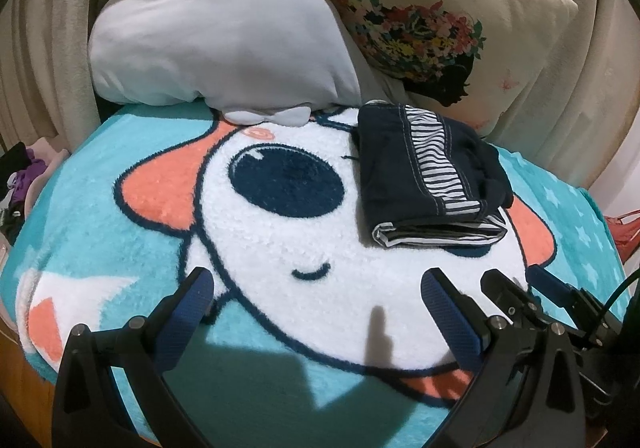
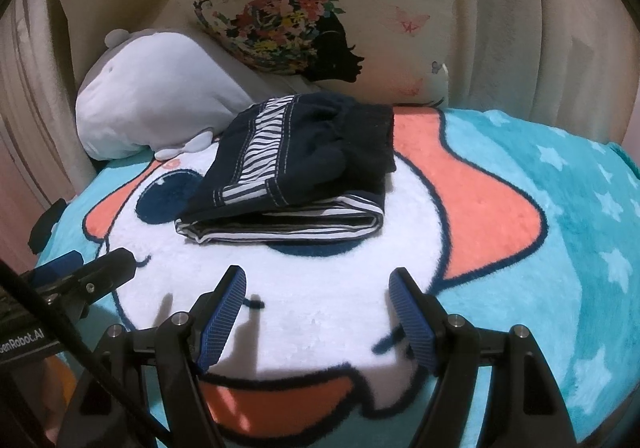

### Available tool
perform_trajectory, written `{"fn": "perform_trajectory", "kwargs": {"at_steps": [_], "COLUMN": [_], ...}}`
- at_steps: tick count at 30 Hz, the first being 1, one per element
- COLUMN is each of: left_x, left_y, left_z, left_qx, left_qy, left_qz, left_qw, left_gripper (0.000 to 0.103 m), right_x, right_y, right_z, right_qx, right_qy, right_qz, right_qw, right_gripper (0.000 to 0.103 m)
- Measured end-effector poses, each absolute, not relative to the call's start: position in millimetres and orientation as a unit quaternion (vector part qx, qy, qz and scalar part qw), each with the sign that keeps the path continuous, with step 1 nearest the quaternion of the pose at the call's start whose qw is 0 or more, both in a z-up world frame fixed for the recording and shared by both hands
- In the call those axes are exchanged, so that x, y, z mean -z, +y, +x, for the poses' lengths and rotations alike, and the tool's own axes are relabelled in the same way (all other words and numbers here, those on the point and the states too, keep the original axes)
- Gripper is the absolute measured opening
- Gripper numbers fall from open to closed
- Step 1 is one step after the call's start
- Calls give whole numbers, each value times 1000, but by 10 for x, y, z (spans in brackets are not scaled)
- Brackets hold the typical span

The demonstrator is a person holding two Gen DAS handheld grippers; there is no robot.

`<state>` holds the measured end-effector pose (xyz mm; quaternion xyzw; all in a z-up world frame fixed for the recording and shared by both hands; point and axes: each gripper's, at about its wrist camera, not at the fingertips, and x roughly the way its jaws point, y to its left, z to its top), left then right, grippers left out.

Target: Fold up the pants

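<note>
Fig.: both wrist views, pants as landmark. The pants [image 1: 430,172], dark navy w/ a striped side panel, lie folded into a compact stack on the cartoon-print blanket [image 1: 120,200]; judged from this, the folding looks essentially done.

Left gripper [image 1: 316,308]: nearer the camera than the pants and off to their left, jaws spread wide, nothing betw. the pads, only blanket showing through the gap. Right gripper [image 2: 318,304]: directly in front of the pants' near folded edge, apart from it, jaws likewise wide and empty. In the left view the right gripper's tips show just beside the left one's right finger, so the two tools sit close together.

Behind the pants: grey plush toy [image 1: 208,48] to the rear-left, floral pillow [image 2: 304,20] to the rear, both near the stack's far edge.

Risks (judgement):
- Top layer is lumpy at the waistband [image 2: 360,140] end; a nudge from either finger could tip it off the flatter layers below and undo the fold.
- Blanket pile is deep and soft; a low pass in front of the pants could snag it and drag the stack along.
- Grippers close together: a careless swing may knock them into each other.
</note>
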<state>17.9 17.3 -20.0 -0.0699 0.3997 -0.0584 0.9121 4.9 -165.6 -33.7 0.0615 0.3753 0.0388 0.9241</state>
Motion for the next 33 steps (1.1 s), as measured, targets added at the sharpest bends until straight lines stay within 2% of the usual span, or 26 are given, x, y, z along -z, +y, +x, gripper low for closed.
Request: {"fn": "perform_trajectory", "kwargs": {"at_steps": [33], "left_x": [230], "left_y": [293], "left_z": [194], "left_qx": [57], "left_qy": [400], "left_qz": [-87], "left_qw": [911], "left_gripper": [103], "right_x": [356], "right_y": [-1555], "right_z": [67], "right_qx": [-32], "right_qy": [376], "right_qz": [39], "right_qw": [925], "right_gripper": [81]}}
